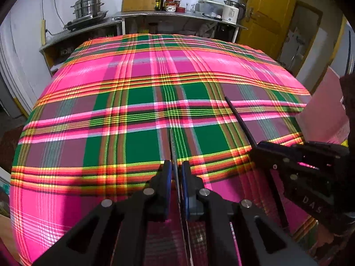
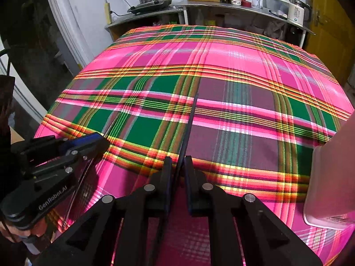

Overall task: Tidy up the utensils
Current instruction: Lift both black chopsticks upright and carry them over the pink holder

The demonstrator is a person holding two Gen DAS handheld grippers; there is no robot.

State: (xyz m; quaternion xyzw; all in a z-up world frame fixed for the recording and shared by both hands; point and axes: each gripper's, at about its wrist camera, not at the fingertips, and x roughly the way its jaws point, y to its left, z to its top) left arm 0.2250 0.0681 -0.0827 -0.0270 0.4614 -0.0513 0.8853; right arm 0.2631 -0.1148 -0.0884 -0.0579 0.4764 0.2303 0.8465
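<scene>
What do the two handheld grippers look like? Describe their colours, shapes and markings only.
Both are matte black, angular plastic tools with silver round bolt heads at the linkage joints. The left gripper has blue pads on the inner faces of its fingers, and its body reads "GenRobot.AI" in the right wrist view. The right gripper shows dark pads and the letters "DAS" on its side in the left wrist view.

"GenRobot.AI" in pale letters runs along the black body of the left gripper (image 2: 97, 143) seen from the right wrist, "DAS" shows on the black body of the right gripper (image 1: 258, 146) seen from the left wrist; kettle (image 2: 296, 11) label unreadable.
</scene>
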